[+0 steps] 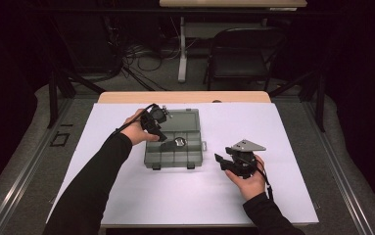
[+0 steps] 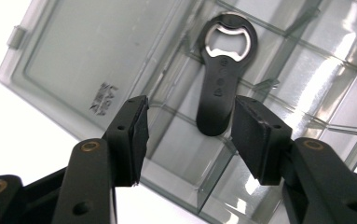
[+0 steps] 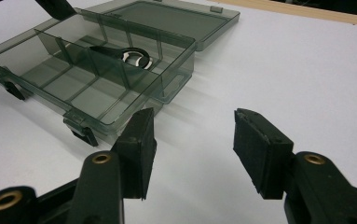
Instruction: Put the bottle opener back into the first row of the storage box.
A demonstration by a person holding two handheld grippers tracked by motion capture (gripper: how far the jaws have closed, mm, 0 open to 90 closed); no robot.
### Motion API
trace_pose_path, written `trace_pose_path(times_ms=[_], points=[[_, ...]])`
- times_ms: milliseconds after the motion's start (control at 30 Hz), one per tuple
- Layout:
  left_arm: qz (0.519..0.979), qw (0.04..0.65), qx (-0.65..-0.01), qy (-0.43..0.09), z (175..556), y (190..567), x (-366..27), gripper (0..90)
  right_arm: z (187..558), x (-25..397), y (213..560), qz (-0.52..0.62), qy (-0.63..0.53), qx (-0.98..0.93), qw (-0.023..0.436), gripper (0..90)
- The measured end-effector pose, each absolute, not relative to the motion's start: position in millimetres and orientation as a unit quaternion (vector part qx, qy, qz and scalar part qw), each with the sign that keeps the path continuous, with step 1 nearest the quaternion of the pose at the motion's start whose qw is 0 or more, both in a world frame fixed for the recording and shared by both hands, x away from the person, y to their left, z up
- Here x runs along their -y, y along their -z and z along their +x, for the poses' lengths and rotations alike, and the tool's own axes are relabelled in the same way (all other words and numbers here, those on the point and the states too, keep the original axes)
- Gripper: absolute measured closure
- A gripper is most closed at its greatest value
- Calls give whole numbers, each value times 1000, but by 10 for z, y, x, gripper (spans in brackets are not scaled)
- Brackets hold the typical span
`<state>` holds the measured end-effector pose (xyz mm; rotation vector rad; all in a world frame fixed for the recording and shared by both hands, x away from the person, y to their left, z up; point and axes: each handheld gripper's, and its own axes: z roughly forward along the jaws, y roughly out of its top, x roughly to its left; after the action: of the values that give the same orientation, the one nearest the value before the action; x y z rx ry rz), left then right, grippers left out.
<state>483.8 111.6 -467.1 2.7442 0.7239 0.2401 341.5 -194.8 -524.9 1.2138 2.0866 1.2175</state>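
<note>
A black bottle opener with a shiny metal ring head lies inside the smoky transparent plastic compartment box, its handle end just beyond and between the left claw's wide-spread jaws, untouched. The right claw, also wide and holding nothing, hovers over the white table, with the box well ahead to its left.

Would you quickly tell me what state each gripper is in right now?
Left gripper: open, empty, above the bottle opener in the box.
Right gripper: open, empty, over the table.
</note>
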Motion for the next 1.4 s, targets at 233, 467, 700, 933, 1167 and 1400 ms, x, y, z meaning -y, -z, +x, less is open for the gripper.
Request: trace_pose_path(times_ms=[233, 467, 700, 933, 1167, 1400], points=[[942, 159, -285, -77, 4839, 4653, -1342, 447, 3412, 1942, 5248, 437, -437, -754, 221, 480], [932, 174, -310, -70, 4817, 4661, -1535, 439, 3415, 1932, 5255, 438, -434, -755, 222, 474], [913, 202, -348, -60, 4762, 4678, -1689, 437, 3422, 1917, 5261, 435, -430, -760, 222, 467], [895, 229, -379, -61, 4691, 4714, -1786, 458, 3436, 1861, 5261, 425, -413, -775, 218, 432], [872, 253, -418, -43, 4650, 4774, -1793, 453, 3505, 1811, 5221, 427, -399, -788, 194, 455], [874, 240, -421, -45, 4612, 4811, -1787, 456, 3604, 1754, 5167, 427, -382, -798, 185, 526]])
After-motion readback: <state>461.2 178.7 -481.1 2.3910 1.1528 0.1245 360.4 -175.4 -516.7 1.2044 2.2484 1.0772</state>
